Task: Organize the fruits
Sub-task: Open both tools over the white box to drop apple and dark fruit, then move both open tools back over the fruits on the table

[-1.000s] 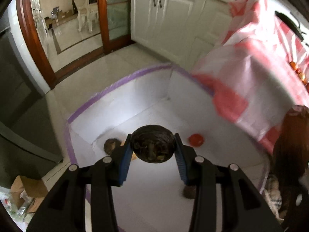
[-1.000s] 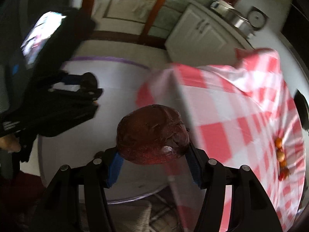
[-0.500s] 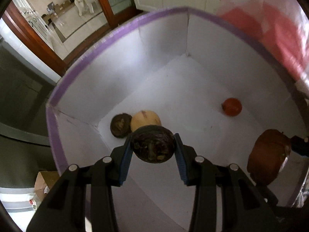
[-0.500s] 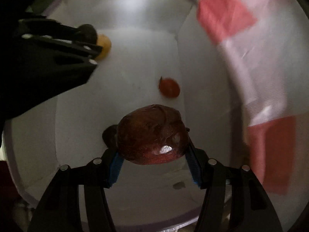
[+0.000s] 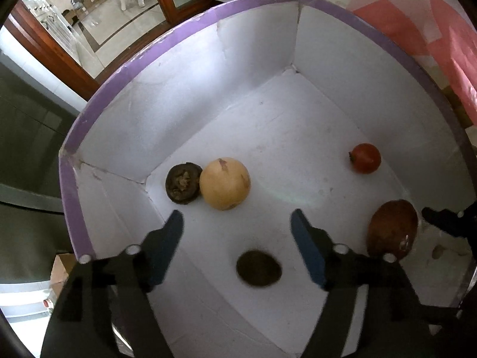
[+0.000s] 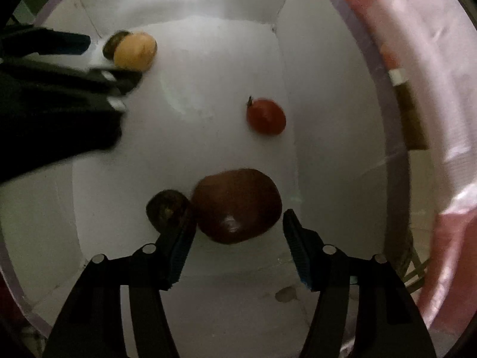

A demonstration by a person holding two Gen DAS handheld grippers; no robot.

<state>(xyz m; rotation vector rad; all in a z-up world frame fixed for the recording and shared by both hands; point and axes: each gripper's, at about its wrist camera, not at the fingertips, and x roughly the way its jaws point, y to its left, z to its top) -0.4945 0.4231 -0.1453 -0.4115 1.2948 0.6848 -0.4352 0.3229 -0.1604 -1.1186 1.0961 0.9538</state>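
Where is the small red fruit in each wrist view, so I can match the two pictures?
Left wrist: the red fruit lies on the box floor at right of centre, near the right wall.
Right wrist: the red fruit sits just above centre, close to the right wall.
Shared landmark: the yellow fruit touching a dark fruit, far from the red one.

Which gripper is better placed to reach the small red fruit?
Right: the small red fruit lies just ahead of the right gripper, off to the left gripper's side. Both sets of jaws are opening, gripping nothing.
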